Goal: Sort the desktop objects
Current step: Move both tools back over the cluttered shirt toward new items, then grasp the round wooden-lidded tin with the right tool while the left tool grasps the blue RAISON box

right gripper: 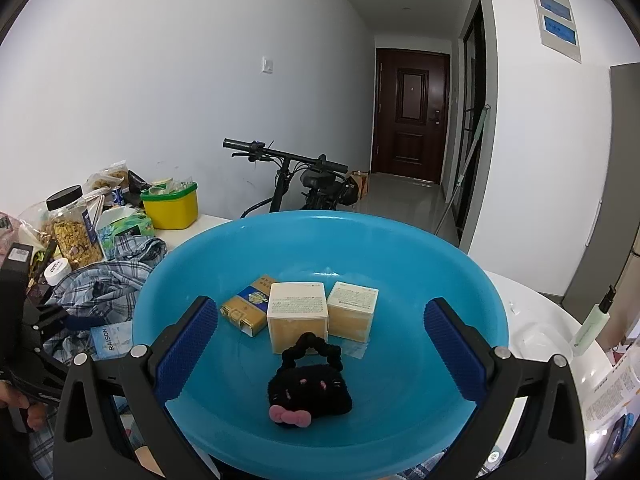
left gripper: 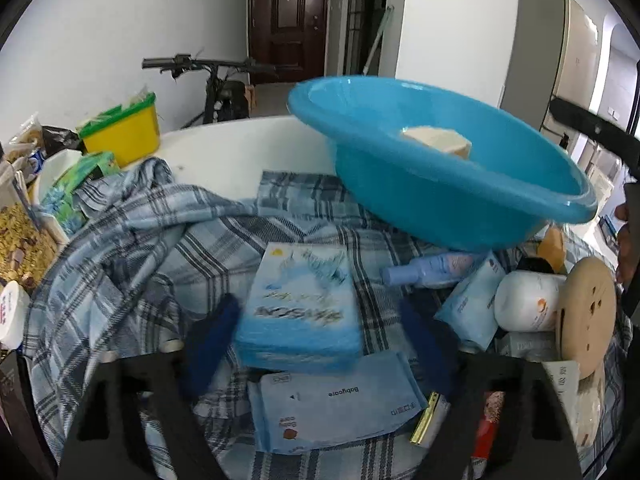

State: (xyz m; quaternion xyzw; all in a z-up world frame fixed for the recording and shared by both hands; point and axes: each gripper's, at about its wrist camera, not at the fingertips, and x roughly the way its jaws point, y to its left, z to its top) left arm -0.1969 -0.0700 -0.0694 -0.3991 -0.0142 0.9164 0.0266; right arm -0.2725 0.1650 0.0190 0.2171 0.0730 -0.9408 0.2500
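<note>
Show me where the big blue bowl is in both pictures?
Left wrist view: the blue bowl sits upper right, tilted over the plaid cloth.
Right wrist view: the blue bowl fills the lower middle, behind the right claw.
Shared landmark: the yellow tub at left.

Left gripper [left gripper: 316, 328] jaws spread wide; right gripper [right gripper: 320, 344] likewise (both hold nothing).
</note>
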